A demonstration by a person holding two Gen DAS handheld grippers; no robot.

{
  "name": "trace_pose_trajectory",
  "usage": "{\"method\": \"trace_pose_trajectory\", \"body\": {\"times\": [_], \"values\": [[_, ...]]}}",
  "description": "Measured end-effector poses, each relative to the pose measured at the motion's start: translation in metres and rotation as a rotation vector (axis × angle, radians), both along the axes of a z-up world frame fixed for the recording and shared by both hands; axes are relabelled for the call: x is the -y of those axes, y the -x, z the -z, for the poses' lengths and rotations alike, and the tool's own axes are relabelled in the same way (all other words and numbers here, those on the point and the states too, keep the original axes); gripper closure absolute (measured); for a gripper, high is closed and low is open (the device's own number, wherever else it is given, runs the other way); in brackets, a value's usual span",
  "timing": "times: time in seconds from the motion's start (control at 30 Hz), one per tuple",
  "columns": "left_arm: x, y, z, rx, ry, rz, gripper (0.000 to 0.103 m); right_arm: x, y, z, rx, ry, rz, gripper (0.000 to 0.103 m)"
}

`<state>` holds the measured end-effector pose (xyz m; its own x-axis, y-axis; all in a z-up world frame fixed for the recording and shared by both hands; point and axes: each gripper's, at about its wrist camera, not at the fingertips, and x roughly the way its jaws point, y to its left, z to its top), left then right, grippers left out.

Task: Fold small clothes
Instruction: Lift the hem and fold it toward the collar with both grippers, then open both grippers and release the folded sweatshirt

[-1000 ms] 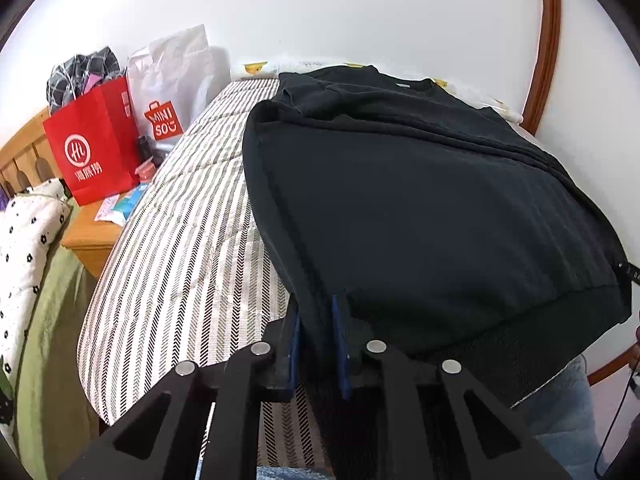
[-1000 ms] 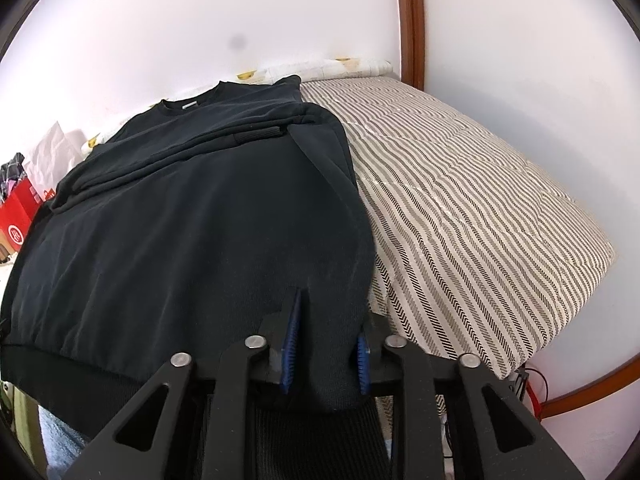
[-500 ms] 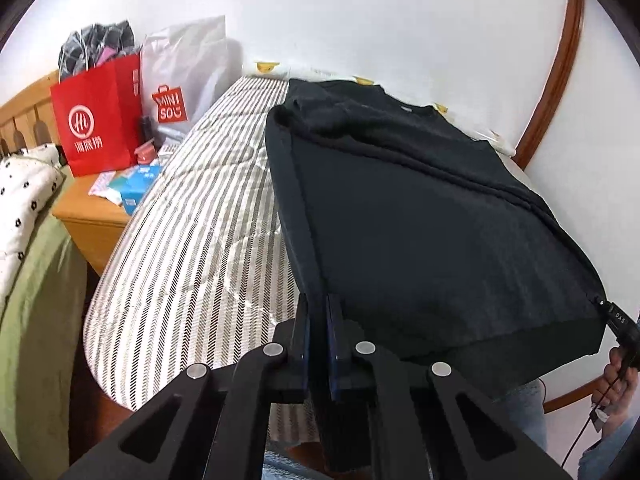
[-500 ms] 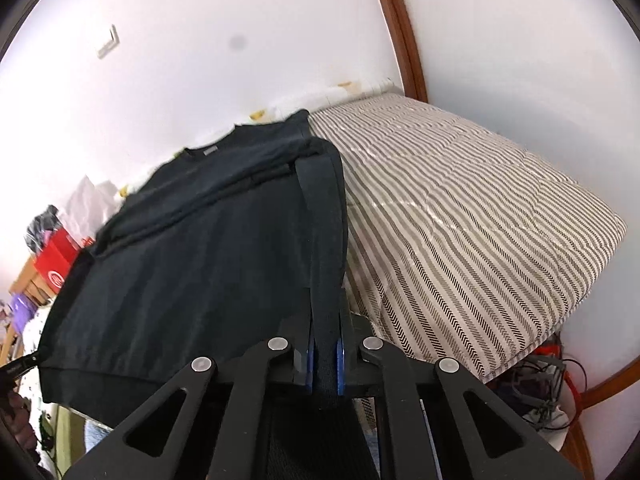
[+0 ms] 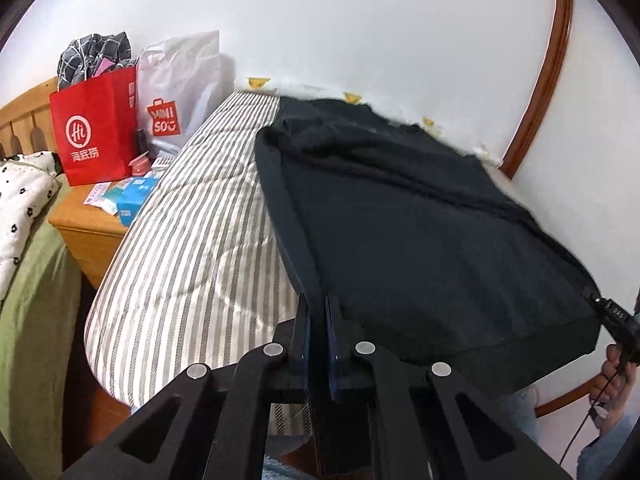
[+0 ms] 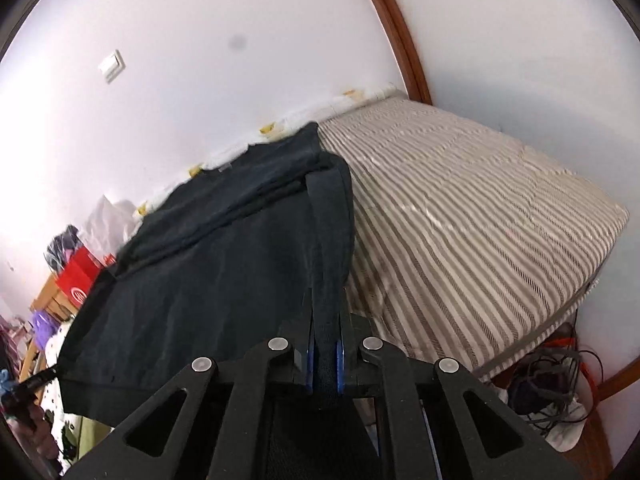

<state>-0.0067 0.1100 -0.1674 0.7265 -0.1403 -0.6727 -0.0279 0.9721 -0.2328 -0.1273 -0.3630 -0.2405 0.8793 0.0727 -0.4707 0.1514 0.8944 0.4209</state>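
With the left gripper (image 5: 318, 320) and right gripper (image 6: 324, 344) each pinching a hem corner of the black sweatshirt (image 5: 420, 240) spread across the striped mattress (image 5: 192, 264), both should be lifting level, keeping the hem taut while carrying it toward the collar.

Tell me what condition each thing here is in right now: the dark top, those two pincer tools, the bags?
Black sweatshirt: sleeves folded in, near hem lifted off the striped bed, pinched at both bottom corners.
Left gripper: fingers shut on the sweatshirt's left corner.
Right gripper: fingers shut on the right corner.
Red paper bag: upright on the nightstand, stuffed.
White bag: upright beside it.
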Motion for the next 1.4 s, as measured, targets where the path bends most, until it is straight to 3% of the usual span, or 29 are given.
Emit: {"method": "trace_pose_trajectory", "body": {"times": [0.23,0.43,0.63,0.8,1.1,1.4], "values": [[-0.010,-0.034,-0.030,0.045,0.064,-0.002,0.096,-0.003,-0.021,-0.050,0.100,0.042,-0.007,0.096],[-0.006,-0.084,-0.067,0.092,0.026,-0.017,0.097,0.003,-0.060,-0.087,0.174,0.045,-0.010,0.096],[-0.007,-0.142,-0.090,0.141,0.015,-0.069,0.097,0.002,-0.119,-0.120,0.200,0.080,-0.027,0.096],[-0.018,-0.203,-0.089,0.121,0.036,-0.111,0.097,0.007,-0.181,-0.135,0.193,0.075,-0.040,0.096],[-0.009,-0.288,-0.051,0.027,-0.092,-0.135,0.097,0.009,-0.280,-0.115,0.100,0.092,-0.047,0.096],[-0.005,-0.323,-0.017,-0.059,-0.153,-0.116,0.096,0.010,-0.342,-0.071,-0.065,0.114,-0.004,0.096]]}}
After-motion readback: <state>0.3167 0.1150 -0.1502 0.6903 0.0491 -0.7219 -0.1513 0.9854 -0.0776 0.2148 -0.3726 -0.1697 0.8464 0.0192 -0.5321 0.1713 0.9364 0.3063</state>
